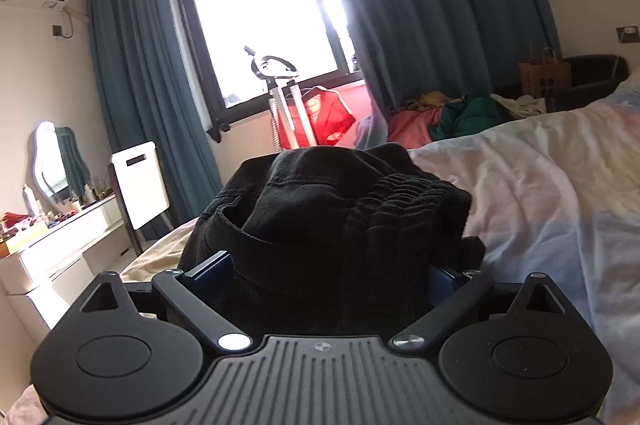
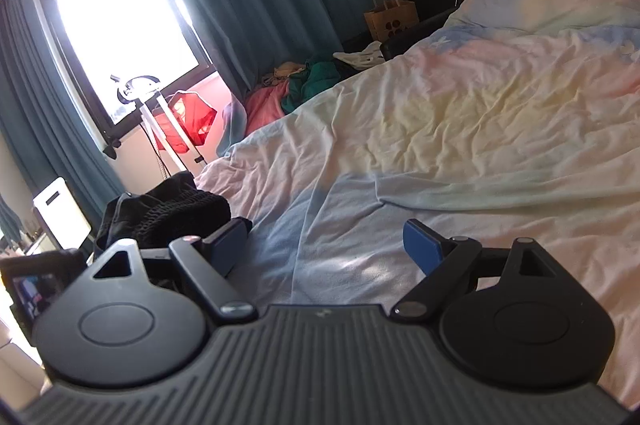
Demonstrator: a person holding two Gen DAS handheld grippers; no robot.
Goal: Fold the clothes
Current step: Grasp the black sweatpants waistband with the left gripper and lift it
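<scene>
Trousers [image 1: 320, 221], black with a ruched elastic waistband and a stitched pocket, bunched in a heap between the left gripper [image 1: 324, 273] fingers [image 1: 212, 271]. Clamped there, it seems: cloth fills the whole gap and hides most of both pads. Held at the bed [image 1: 540, 185] edge, above the pastel sheet, near the foot corner; whether resting on the mattress or lifted clear, cannot tell from either view.

Right gripper [image 2: 328, 245] empty, fingers [image 2: 422, 245] spread wide over bare sheet, just right of the bundle. Left blue pad close to the dark cloth, perhaps brushing it, not gripping.

Step in hand, by the look of it: fetching the garment to the work area, no fold yet begun. Nothing laid flat, no crease made.

Next move, as a judgement: needs the heap spread out on the open stretch of bed ahead. Calls for a second hold by the free gripper, best on the waistband away from the first grip, then both drawn apart to shake the legs loose. Wrinkled sheet likely to drag under denim-like cloth, so lift before sliding.

Other clothes [image 2: 304, 85] piled beyond the far side of the bed, well apart, untouched.
</scene>
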